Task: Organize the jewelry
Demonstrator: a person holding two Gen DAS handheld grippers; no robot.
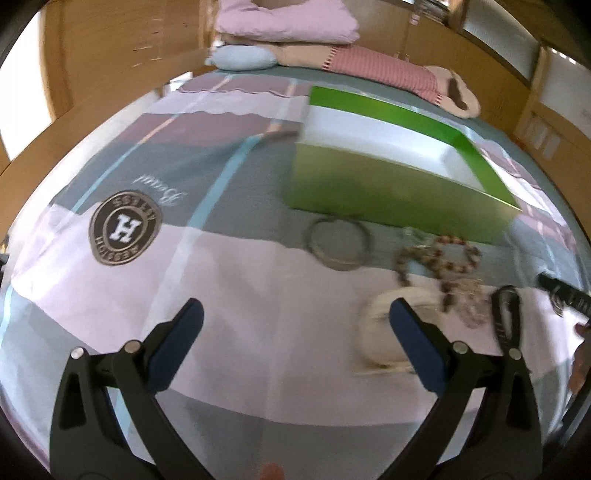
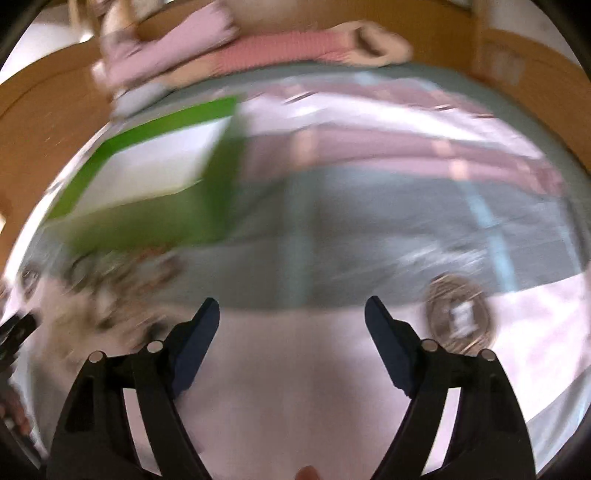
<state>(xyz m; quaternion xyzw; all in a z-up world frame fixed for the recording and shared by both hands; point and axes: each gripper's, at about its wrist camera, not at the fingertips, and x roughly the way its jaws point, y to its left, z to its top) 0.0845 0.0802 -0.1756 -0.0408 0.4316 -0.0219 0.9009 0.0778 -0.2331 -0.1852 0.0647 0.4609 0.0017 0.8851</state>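
An open green box [image 1: 388, 177] with a white inside stands on the bed. In front of it lie a grey bangle [image 1: 338, 242], a brown bead bracelet [image 1: 439, 254], a white bracelet [image 1: 380, 332], a pale bead cluster [image 1: 472, 299] and a black loop [image 1: 508, 314]. My left gripper [image 1: 295, 317] is open and empty, its right finger over the white bracelet. My right gripper [image 2: 291, 312] is open and empty over the bedsheet. In the blurred right wrist view the green box [image 2: 147, 192] and the jewelry pile [image 2: 110, 291] are at the left.
The bedsheet [image 1: 258, 332] is pink, grey and blue with a round H logo [image 1: 125, 229]. Pillows and folded blankets [image 1: 288, 26] lie at the far end. Wooden walls [image 1: 110, 55] surround the bed. A dark gripper part [image 1: 561, 291] shows at the right edge.
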